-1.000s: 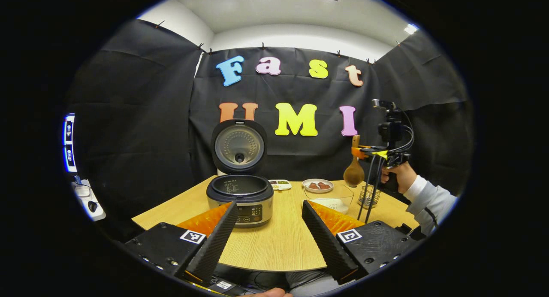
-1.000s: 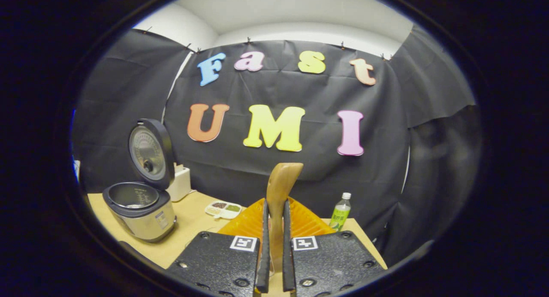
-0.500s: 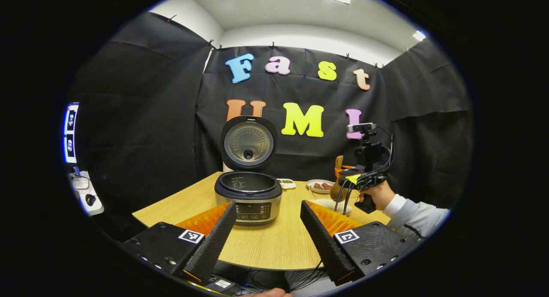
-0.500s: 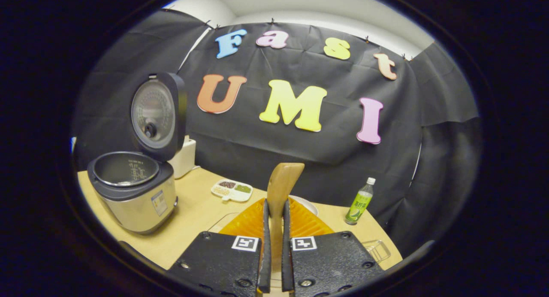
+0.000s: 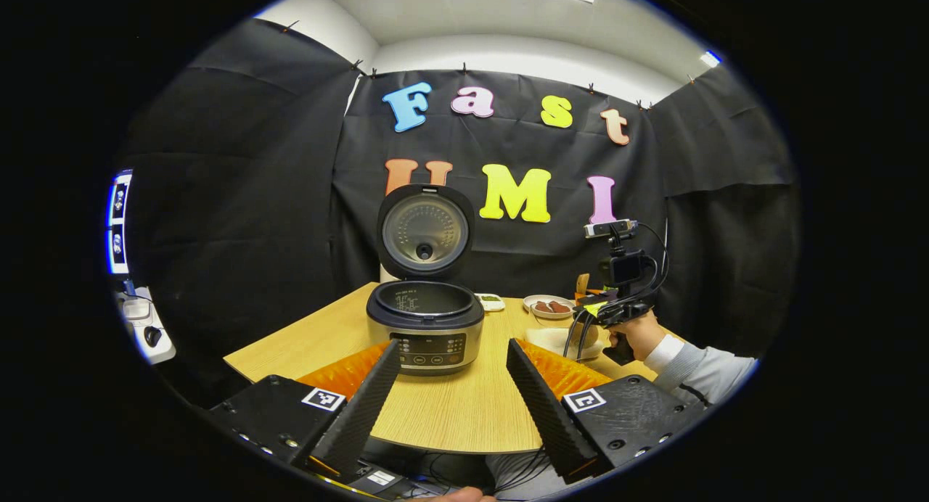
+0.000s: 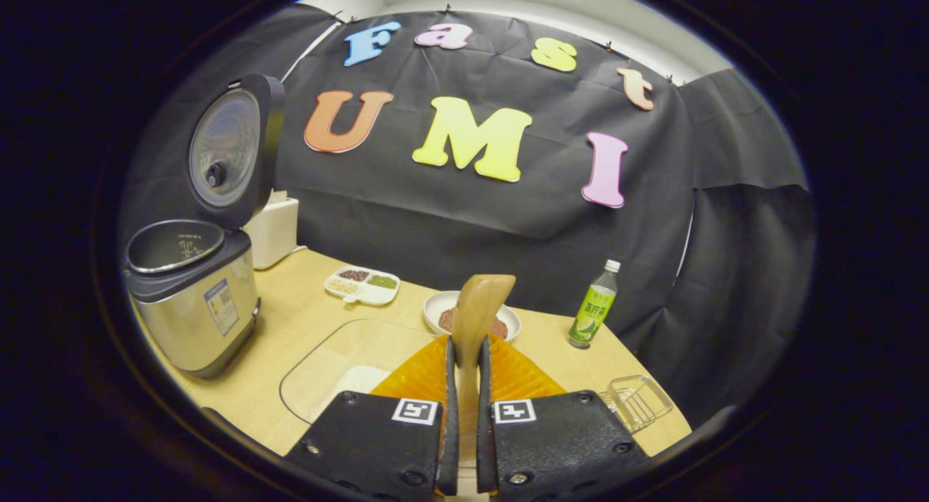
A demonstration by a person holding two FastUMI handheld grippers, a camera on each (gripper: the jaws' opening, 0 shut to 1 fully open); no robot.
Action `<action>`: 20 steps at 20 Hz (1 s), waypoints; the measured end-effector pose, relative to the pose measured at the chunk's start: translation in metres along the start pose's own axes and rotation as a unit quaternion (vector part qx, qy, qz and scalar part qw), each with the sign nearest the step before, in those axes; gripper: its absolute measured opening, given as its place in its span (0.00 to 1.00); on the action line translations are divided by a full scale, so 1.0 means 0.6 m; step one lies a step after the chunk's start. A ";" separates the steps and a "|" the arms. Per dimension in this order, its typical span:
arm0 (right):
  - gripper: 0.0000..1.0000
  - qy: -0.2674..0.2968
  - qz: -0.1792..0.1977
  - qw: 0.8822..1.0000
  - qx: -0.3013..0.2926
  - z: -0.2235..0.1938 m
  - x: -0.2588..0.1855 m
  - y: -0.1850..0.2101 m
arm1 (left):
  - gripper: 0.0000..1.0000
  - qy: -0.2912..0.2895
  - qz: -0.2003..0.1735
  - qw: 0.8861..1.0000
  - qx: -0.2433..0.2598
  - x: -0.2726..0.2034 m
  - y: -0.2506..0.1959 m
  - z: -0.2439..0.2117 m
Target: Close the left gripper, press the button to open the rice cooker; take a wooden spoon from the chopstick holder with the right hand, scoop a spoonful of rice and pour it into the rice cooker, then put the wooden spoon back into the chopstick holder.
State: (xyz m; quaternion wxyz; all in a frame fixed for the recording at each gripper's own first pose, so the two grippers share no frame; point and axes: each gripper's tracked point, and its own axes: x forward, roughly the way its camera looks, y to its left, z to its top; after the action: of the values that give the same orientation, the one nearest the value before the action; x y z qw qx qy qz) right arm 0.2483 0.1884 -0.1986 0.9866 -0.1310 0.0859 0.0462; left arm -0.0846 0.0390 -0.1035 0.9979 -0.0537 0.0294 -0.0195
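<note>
The rice cooker stands on the table with its lid raised and its pot showing; in the right gripper view the rice cooker is at the left. My left gripper is open, a little in front of the cooker, holding nothing. My right gripper is shut on the handle of the wooden spoon, which sticks up between its fingers. In the left gripper view the right gripper, held by a hand, hangs low over a clear rice container. The wire chopstick holder sits at the right.
A clear container holding white rice lies just ahead of my right gripper. Behind it are a bowl of reddish food, a divided snack tray, a green bottle and a white box. The table edge is near.
My right gripper has come down and to the left with the spoon, from above the chopstick holder to low over the rice container. The left gripper stays open and has barely shifted.
</note>
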 end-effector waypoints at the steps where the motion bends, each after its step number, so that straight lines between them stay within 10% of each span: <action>1: 0.15 0.008 0.004 1.000 0.010 -0.003 -0.006 0.003 | 0.94 0.001 -0.002 1.000 0.000 0.000 -0.003 0.001; 6: 0.15 0.062 0.055 0.988 0.128 -0.014 -0.038 0.041 | 0.94 -0.004 -0.007 1.000 0.009 -0.004 -0.009 0.010; 12: 0.15 0.087 0.117 0.947 0.286 -0.006 -0.048 0.066 | 0.94 0.006 -0.004 1.000 0.003 0.001 -0.007 0.000; 20: 0.15 0.140 0.140 0.825 0.529 -0.038 -0.026 0.015 | 0.94 0.007 -0.005 1.000 0.019 -0.002 -0.012 0.001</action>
State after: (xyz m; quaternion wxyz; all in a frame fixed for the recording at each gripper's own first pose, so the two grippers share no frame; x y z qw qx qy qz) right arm 0.2283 0.1897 -0.2194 0.8652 0.4190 0.2515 0.1126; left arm -0.0858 0.0321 -0.1019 0.9984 -0.0348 0.0358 -0.0250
